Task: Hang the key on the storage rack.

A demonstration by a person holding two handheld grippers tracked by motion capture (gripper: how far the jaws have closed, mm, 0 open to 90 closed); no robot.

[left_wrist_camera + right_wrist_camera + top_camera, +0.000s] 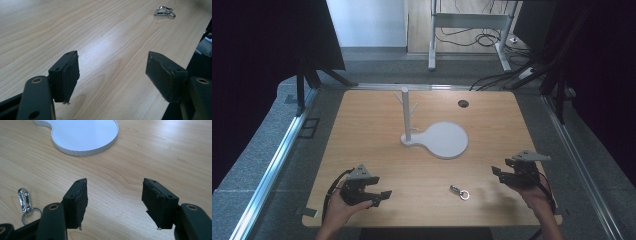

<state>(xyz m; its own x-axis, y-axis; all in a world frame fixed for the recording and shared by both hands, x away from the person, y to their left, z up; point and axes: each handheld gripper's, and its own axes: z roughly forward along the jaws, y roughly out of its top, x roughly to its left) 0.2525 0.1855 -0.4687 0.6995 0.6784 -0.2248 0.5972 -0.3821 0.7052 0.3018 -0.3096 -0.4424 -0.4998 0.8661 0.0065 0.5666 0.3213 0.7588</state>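
A small silver clasp with a ring [460, 191] lies on the wooden table [362, 130] near the front edge, between the two hands. It also appears as the clasp [164, 11] far ahead in the left gripper view and as the clasp [25, 201] at the lower left of the right gripper view. A white stand [435, 138] with a round base and an upright branched post [405, 113] stands mid-table; its base [82, 135] lies ahead of the right gripper. My left gripper [384, 196] [112, 75] is open and holds nothing. My right gripper [497, 174] [115, 202] is open too, nothing between its jaws.
A round cable hole [463, 103] sits at the table's far right. Metal rails [272, 165] run along both sides of the table. A desk frame and cables [482, 37] stand on the floor beyond. In the left gripper view the table's edge [192, 52] is close on the right.
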